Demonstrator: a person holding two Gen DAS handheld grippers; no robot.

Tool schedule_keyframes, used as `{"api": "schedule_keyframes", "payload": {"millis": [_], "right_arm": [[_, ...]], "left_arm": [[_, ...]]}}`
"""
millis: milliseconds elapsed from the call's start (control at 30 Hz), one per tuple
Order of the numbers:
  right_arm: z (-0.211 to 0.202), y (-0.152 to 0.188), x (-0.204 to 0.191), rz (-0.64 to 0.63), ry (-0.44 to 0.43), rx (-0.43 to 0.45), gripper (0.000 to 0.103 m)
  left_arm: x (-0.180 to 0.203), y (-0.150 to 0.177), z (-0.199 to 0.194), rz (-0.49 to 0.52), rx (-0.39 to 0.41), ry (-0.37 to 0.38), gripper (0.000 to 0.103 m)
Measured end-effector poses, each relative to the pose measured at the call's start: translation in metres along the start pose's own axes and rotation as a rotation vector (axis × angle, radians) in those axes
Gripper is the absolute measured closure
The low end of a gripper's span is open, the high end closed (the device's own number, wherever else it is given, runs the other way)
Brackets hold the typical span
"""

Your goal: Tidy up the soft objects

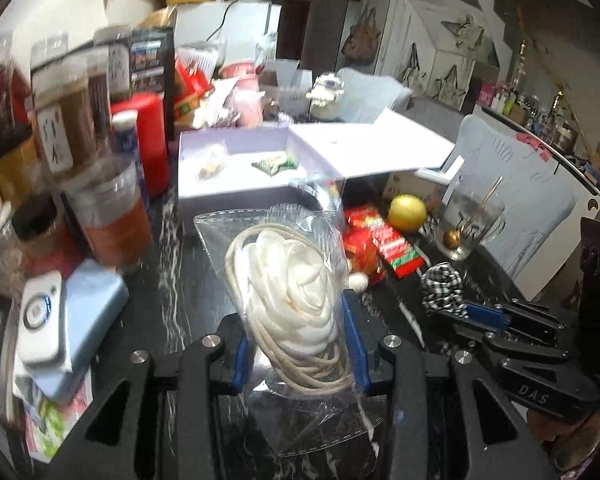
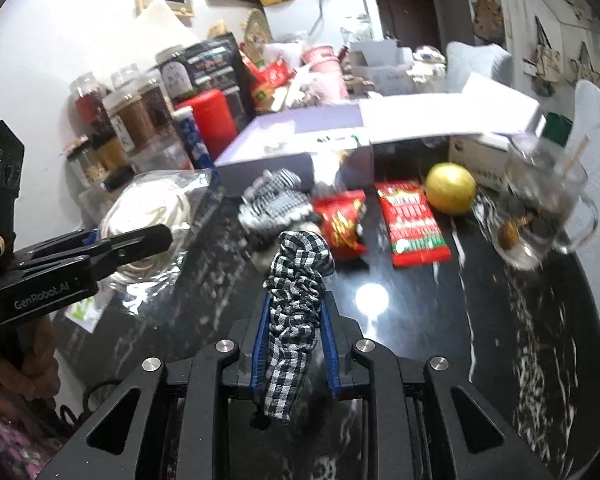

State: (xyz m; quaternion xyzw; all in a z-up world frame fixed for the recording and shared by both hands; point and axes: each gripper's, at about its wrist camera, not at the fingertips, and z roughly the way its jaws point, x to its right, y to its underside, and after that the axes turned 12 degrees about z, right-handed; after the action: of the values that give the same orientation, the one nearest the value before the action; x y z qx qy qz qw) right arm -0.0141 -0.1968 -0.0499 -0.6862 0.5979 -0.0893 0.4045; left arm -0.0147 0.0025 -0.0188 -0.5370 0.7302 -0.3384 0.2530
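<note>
Both soft things were in hand and lifted clear of the dark marble-patterned table [image 2: 480, 320], so the step looked like the carry, with the open white box [image 1: 236, 192] at the back as the likely place for them, though the pictures did not settle that.

On the left, the left gripper [image 1: 296, 344] was clamped on a clear plastic bag [image 1: 260, 236], its blue pads pressing the crinkled film on both sides. Inside lay a white fabric flower [image 1: 296, 276] of glossy, folded petals, ringed by loops of thin cream cord. The bag stood tilted above the table, its top edge reaching toward the near wall of the box.

To the right, the right gripper [image 2: 294, 336] was squeezed tight on a black-and-white checked scrunchie [image 2: 296, 304], a gathered, ruffled loop of cloth that stood up between the pads and hung limp below them. A second checked scrunchie [image 2: 272, 204] lay on the table beyond it, beside the box.

Further right lay two shiny red snack packets [image 2: 412, 224], a round yellow fruit [image 2: 450, 188] and a glass mug [image 2: 540, 216].

The next move would call for clearing the rim of the box before letting go, since the slippery bag could slide and the limp cloth could snag on the rim.
</note>
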Motion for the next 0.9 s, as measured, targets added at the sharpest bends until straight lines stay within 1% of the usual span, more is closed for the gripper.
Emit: {"api": "schedule_keyframes", "payload": {"millis": [100, 233, 300, 467, 667, 900], "right_arm": [[-0.001, -0.013, -0.008, -0.023, -0.026, 0.029, 0.079], [0.001, -0.03, -0.015, -0.039, -0.054, 0.063, 0.079], [0.004, -0.039, -0.017, -0.045, -0.064, 0.078, 0.08], [0.011, -0.06, -0.02, -0.057, -0.083, 0.098, 0.079], [0.02, -0.091, -0.025, -0.088, -0.083, 0.13, 0.079], [0.03, -0.132, -0.026, -0.117, -0.059, 0.171, 0.079]], "left_arm": [[-0.001, -0.014, -0.004, 0.014, 0.04, -0.006, 0.064], [-0.003, -0.032, -0.003, 0.031, 0.076, -0.037, 0.064], [-0.006, -0.038, -0.001, 0.027, 0.084, -0.032, 0.064], [-0.012, -0.057, 0.009, 0.035, 0.104, -0.047, 0.064], [-0.023, -0.081, 0.019, 0.039, 0.136, -0.049, 0.064], [-0.043, -0.109, 0.032, 0.021, 0.183, -0.052, 0.064]]}}
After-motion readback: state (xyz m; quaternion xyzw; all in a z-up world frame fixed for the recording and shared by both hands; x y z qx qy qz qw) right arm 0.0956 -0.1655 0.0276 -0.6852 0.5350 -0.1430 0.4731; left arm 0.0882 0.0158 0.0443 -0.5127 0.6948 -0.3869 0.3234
